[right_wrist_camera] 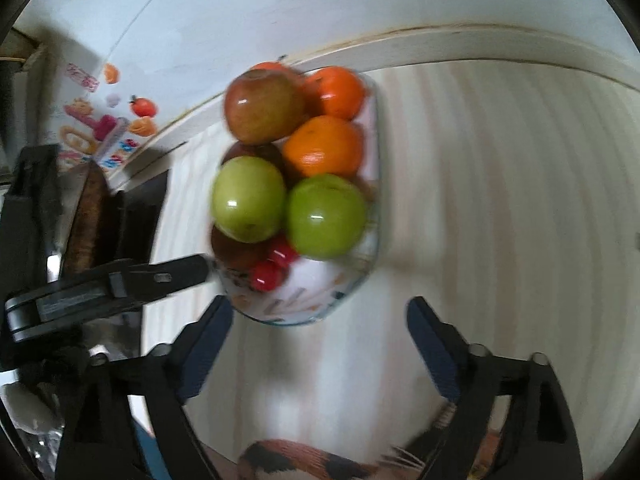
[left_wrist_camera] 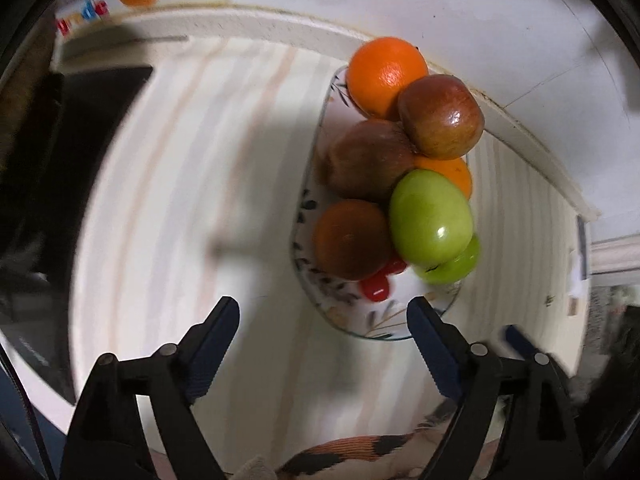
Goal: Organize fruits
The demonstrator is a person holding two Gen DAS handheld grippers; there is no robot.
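An oval patterned plate (left_wrist_camera: 360, 320) (right_wrist_camera: 304, 312) holds piled fruit on the white striped table. In the left wrist view I see an orange (left_wrist_camera: 384, 76), a red apple (left_wrist_camera: 440, 116), a brownish apple (left_wrist_camera: 368, 160), a green apple (left_wrist_camera: 430, 218), a second green apple (left_wrist_camera: 452, 268) and small red cherries (left_wrist_camera: 376, 286). In the right wrist view two green apples (right_wrist_camera: 248, 200) (right_wrist_camera: 326, 216), two oranges (right_wrist_camera: 324, 146) and a red apple (right_wrist_camera: 262, 106) show. My left gripper (left_wrist_camera: 322, 312) and right gripper (right_wrist_camera: 320, 312) are both open and empty, just short of the plate's near rim. The left gripper's finger (right_wrist_camera: 176, 272) shows by the plate's left.
The table (left_wrist_camera: 200, 200) ends at a white wall (left_wrist_camera: 440, 0) behind the plate. A dark opening (left_wrist_camera: 80, 160) lies to the left. Colourful stickers (right_wrist_camera: 104, 120) are on the wall at left. A patterned cloth (left_wrist_camera: 352, 452) lies at the near edge.
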